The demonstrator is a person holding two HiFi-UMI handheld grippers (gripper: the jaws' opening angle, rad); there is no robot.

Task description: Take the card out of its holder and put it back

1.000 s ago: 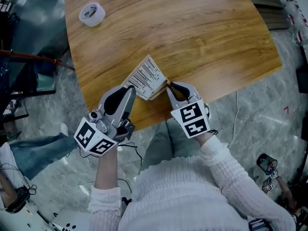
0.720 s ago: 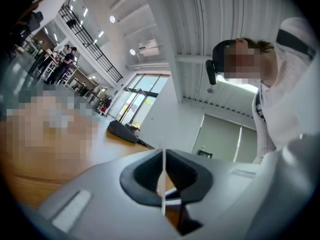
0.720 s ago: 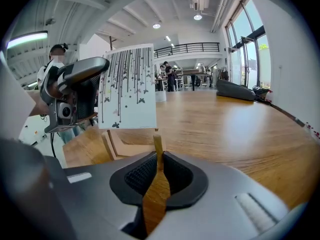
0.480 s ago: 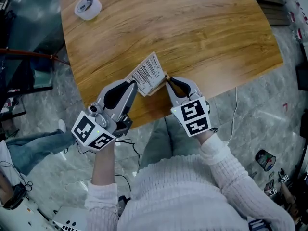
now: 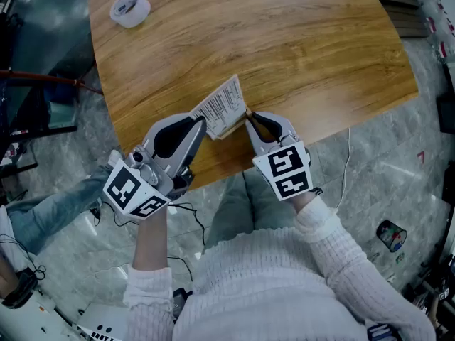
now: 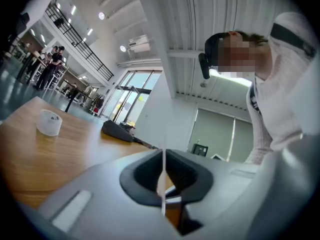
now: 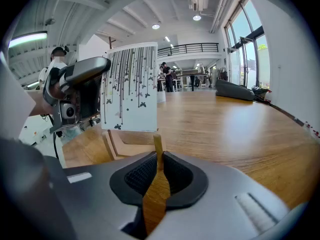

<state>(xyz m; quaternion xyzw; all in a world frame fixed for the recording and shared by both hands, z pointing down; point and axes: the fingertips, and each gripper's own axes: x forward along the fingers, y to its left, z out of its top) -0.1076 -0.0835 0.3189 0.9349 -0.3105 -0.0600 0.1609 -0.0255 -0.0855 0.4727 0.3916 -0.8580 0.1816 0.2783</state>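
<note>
1. Left gripper [image 5: 201,123], left of centre in the head view: jaws pressed together on the card [image 5: 222,105], pinching its near edge. In its own view the card runs edge-on as a thin white line between the pads.
2. Right gripper [image 5: 249,117], just right of centre: jaws pinch a thin wooden edge of the holder [image 7: 125,146].
3. Card stands upright at centre frame, over the near edge of the table [image 5: 298,48]. Its lower edge is just above the holder's frame; cannot tell whether it sits in the slot.
4. Tape roll [image 5: 129,10] in the upper left, well apart.
</note>
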